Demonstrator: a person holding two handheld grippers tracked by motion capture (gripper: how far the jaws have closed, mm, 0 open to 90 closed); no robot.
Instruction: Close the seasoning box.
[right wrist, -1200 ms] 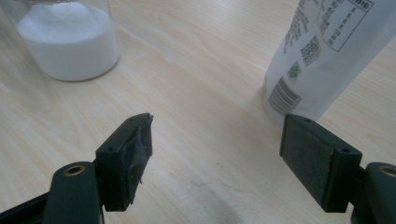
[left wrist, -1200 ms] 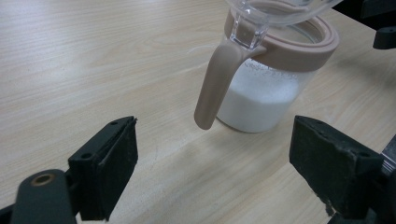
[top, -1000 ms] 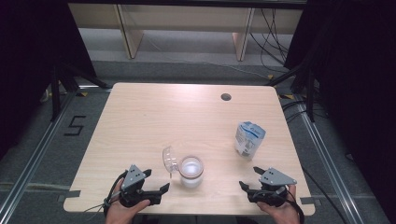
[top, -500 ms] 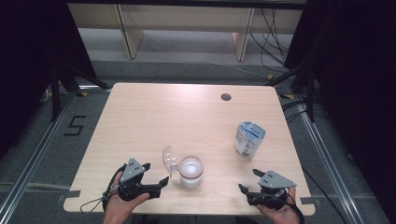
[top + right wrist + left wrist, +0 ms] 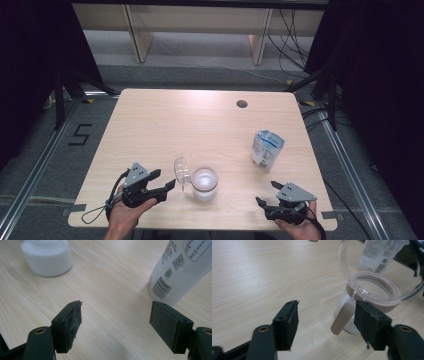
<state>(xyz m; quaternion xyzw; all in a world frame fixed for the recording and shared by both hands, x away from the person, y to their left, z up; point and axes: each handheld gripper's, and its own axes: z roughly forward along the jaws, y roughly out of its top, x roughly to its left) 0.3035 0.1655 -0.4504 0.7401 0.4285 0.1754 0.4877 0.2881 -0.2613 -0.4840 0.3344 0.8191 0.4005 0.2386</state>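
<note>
The jar (image 5: pixel 205 183) stands upright near the table's near edge, a little left of centre, part-filled with white powder. Its clear hinged lid (image 5: pixel 181 171) is flipped open to the jar's left and stands tilted up; in my left gripper view the lid (image 5: pixel 382 267) rises behind the jar's brownish rim (image 5: pixel 374 291). My left gripper (image 5: pixel 167 181) lies just left of the jar, pointing right at it, close to the lid but apart from it as far as I can tell. Its jaws have just been closing, yet stand apart with nothing pressed between them; the jar's tab sits just ahead of the right-hand pad (image 5: pixel 369 322). My right gripper (image 5: pixel 267 194) rests at the near right corner, jaws wide apart and empty over bare wood. A white pouch (image 5: pixel 266 148) stands upright farther back on the right, well apart from the jar. The table (image 5: pixel 165 125) is pale wood with a round hole (image 5: pixel 242 104) near its far edge.
</note>
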